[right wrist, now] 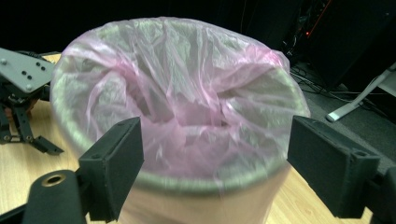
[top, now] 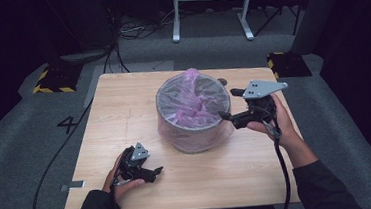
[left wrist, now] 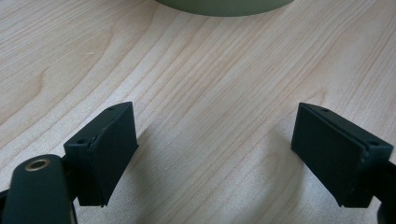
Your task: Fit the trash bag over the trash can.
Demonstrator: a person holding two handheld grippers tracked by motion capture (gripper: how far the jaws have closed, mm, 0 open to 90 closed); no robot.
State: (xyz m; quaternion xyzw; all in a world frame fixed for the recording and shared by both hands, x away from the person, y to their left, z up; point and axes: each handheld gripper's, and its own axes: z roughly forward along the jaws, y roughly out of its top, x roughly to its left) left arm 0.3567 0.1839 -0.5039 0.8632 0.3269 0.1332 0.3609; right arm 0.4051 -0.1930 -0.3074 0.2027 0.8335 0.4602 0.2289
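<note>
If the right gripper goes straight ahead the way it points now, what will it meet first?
Most likely the near rim of the bin, where the pink plastic liner folds over. The open right gripper faces it directly, with nothing between; exact depth is unclear.

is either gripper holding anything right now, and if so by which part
Nothing is held. The left gripper rests open over bare table. The right gripper is open beside the rim of the bin lined with a pink bag, jaws apart from it.
</note>
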